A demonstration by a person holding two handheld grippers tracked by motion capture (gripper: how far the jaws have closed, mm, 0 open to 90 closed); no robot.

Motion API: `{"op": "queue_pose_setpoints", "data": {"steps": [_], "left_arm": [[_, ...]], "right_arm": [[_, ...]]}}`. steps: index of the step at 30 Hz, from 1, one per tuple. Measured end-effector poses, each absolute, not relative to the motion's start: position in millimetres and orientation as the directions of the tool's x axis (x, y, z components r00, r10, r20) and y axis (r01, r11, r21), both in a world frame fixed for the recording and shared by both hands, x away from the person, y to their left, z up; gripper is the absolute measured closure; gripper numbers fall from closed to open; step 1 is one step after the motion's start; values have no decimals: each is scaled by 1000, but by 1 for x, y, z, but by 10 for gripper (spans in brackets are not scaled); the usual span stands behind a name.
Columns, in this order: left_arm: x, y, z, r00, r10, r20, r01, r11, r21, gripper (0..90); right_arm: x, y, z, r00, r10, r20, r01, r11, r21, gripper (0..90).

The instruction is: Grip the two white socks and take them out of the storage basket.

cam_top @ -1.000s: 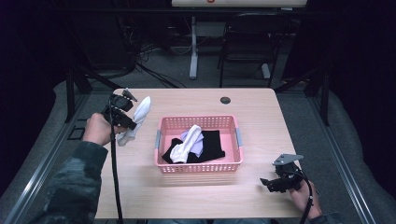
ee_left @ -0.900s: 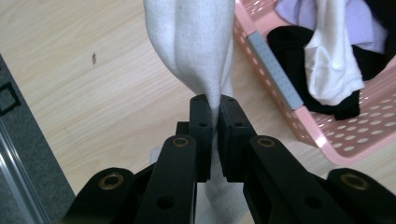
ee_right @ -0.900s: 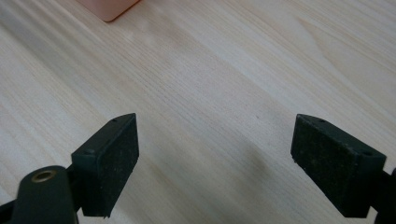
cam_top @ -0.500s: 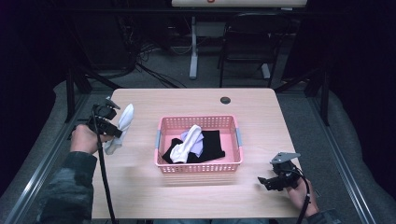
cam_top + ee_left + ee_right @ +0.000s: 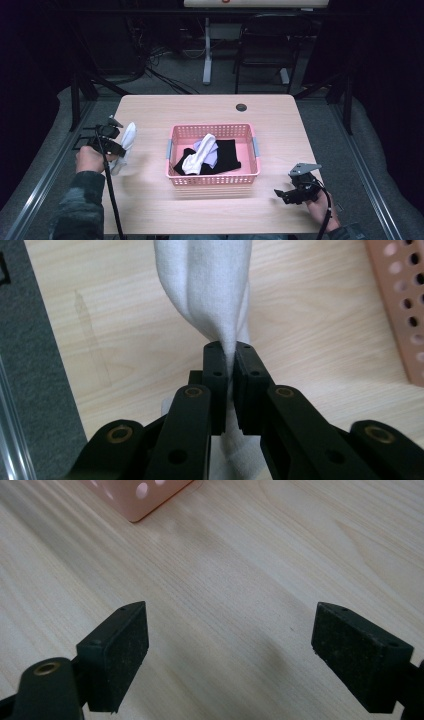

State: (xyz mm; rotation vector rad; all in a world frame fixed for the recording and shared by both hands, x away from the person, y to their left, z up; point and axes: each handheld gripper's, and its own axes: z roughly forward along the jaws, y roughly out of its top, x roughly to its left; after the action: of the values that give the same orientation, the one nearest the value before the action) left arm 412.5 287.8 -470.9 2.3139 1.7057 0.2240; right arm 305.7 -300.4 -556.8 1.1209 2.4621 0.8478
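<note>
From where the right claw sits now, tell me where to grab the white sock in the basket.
Take the white sock at its raised upper end, coming straight down from above. It lies draped over the dark clothes, so that end stands clear of the pink basket walls.

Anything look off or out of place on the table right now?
Nothing stands out. The left tongs are clamped on a white sock beside the pink basket, which holds the other clothes tidily. The right tongs are open over bare table.
</note>
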Motion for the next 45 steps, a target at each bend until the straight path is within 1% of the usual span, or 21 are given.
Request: {"op": "queue_pose_setpoints", "data": {"steps": [1,6,10,14,15,17,19,21,24,25,26,27,31,32,33,36,40,43,44,45], "left_arm": [[412,288,-471,300,954,-28,914,-279,295,853],[417,298,-497,252,967,-35,935,-234,265,853],[420,304,-512,224,974,-39,947,-208,247,853],[422,307,-521,201,979,-43,950,-184,251,846],[423,307,-522,200,979,-43,951,-183,249,822],[423,306,-526,187,981,-49,957,-171,235,659],[420,304,-525,182,982,-52,952,-163,259,470],[415,304,-522,183,981,-62,945,-158,287,351],[407,305,-514,186,980,-67,936,-156,315,228],[407,305,-514,186,980,-67,936,-156,315,207],[403,306,-509,189,979,-74,932,-155,328,207],[398,307,-502,190,979,-74,927,-154,341,177],[386,310,-482,201,976,-79,908,-156,388,135],[386,310,-482,201,976,-79,908,-156,388,108],[382,310,-473,208,974,-87,904,-157,398,81],[375,306,-458,231,970,-68,890,-183,419,45],[370,295,-438,266,962,-56,871,-215,442,6],[370,288,-429,288,956,-55,860,-233,453,2],[369,282,-422,308,950,-47,853,-254,456,2],[369,276,-416,323,946,-37,845,-270,462,1]], "right_arm": [[306,-300,-557,-648,761,-31,580,520,627,145],[305,-295,-555,-663,747,-52,569,548,613,145],[304,-298,-554,-652,756,-57,575,542,613,145],[302,-302,-556,-648,760,-51,578,535,616,145],[301,-303,-555,-643,764,-52,580,530,619,144],[299,-305,-554,-645,763,-56,576,533,620,144],[297,-305,-554,-640,767,-55,575,525,628,144],[297,-305,-553,-642,764,-59,573,530,626,144],[296,-304,-552,-649,758,-64,567,538,623,144],[296,-304,-552,-649,758,-64,567,538,623,144],[296,-304,-552,-648,759,-63,568,537,623,144],[297,-302,-553,-648,760,-52,571,530,627,144],[299,-299,-554,-657,752,-52,569,540,620,144],[300,-298,-554,-661,749,-51,570,545,615,144],[300,-297,-554,-663,746,-60,566,553,611,145],[301,-296,-555,-667,744,-53,568,553,610,145],[301,-297,-554,-665,745,-55,568,552,611,144],[303,-297,-555,-665,744,-57,569,555,607,145],[303,-296,-556,-668,743,-43,570,548,612,146],[303,-295,-555,-673,738,-57,565,562,605,145]]}}
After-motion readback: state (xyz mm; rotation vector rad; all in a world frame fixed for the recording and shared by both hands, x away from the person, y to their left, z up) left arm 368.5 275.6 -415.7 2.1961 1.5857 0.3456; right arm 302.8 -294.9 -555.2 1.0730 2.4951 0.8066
